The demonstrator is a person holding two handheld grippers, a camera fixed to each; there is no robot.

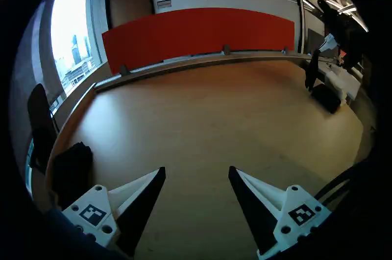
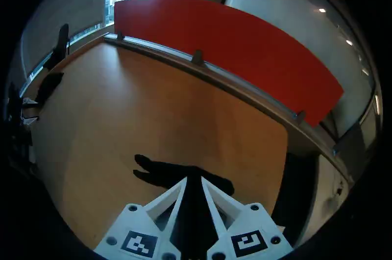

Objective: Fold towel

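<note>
Right hand-held gripper (image 2: 194, 180) tight around dark, half-hidden towel (image 2: 157, 169), perhaps; left hand-held gripper (image 1: 196, 174) wide apart over table (image 1: 206, 113).

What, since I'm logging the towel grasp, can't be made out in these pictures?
- Right gripper view: whether the dark shape ahead of the right hand-held gripper is towel or shadow; its fingers cover the near end.
- Left gripper view: the black object at left, too dim to identify.
- Same view: dark items far right, too small.
</note>
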